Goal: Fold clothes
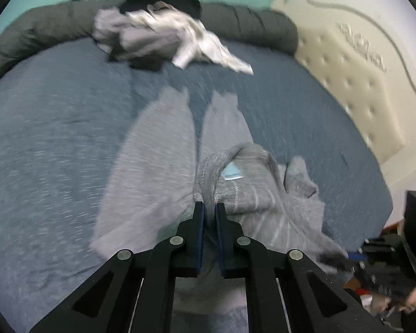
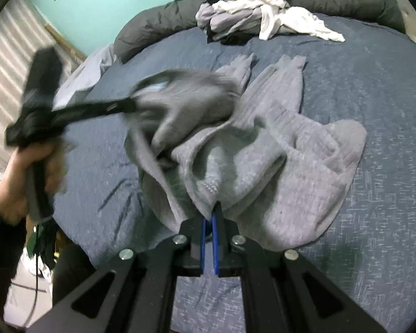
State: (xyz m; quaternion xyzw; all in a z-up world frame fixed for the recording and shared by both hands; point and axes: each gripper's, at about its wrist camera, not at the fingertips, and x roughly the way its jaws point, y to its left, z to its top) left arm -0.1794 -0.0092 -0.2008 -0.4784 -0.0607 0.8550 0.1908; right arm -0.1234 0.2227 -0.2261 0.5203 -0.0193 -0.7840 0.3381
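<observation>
Grey sweatpants [image 1: 158,152] lie on the blue bed cover [image 1: 55,138], legs pointing away from me. In the left wrist view my left gripper [image 1: 209,204] is shut on the waistband edge, close to a pale blue label [image 1: 231,172]. The right wrist view shows that left gripper [image 2: 131,102] blurred, holding a bunched part of the sweatpants [image 2: 291,152] above the bed. My right gripper [image 2: 212,209] is shut on the near edge of the grey fabric, its blue pads pressed together on it. A person's hand [image 2: 27,172] grips the left tool's handle.
A heap of white, grey and black clothes [image 2: 258,19] sits at the far side of the bed, against a rolled dark grey duvet [image 2: 158,19]. A cream tufted headboard [image 1: 360,83] borders the bed on the right. Clutter lies on the floor beyond the bed's edge [image 2: 41,249].
</observation>
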